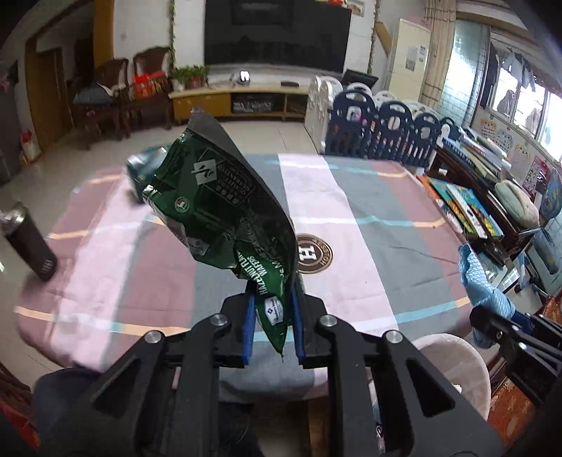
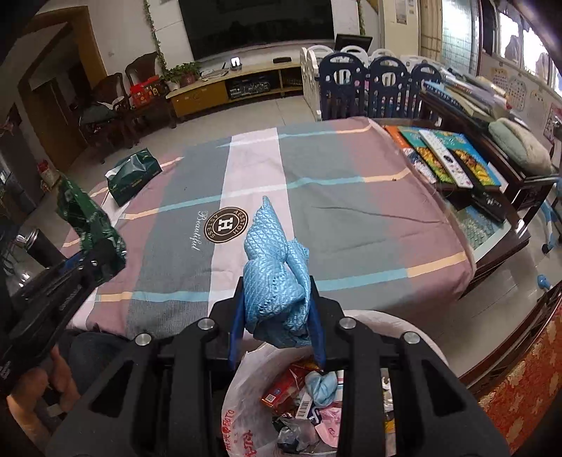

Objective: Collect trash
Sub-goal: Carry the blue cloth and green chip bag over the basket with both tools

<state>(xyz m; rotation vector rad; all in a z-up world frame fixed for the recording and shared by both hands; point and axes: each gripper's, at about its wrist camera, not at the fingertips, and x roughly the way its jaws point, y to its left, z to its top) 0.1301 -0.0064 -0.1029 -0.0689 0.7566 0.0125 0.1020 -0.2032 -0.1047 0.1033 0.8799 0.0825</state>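
Two grippers are in use: the left gripper (image 1: 270, 316), clamped on one crumpled green snack wrapper (image 1: 224, 211), and the right gripper (image 2: 277, 316), clamped on one blue quilted cloth (image 2: 277, 270). One table (image 2: 351, 225) carries a single striped cover bearing one round logo (image 2: 226, 225). One more green packet (image 2: 133, 174) lies at its far left corner, and one dark bottle (image 1: 30, 242) stands at the left edge. One trash bin (image 2: 246, 397) with one plastic liner sits near, holding perhaps half a dozen scraps, though the gripper hides part of the heap. At the far right, several books (image 2: 446, 154) lie spread, and the room shows one television (image 1: 277, 31) and two wooden chairs (image 1: 116, 88).
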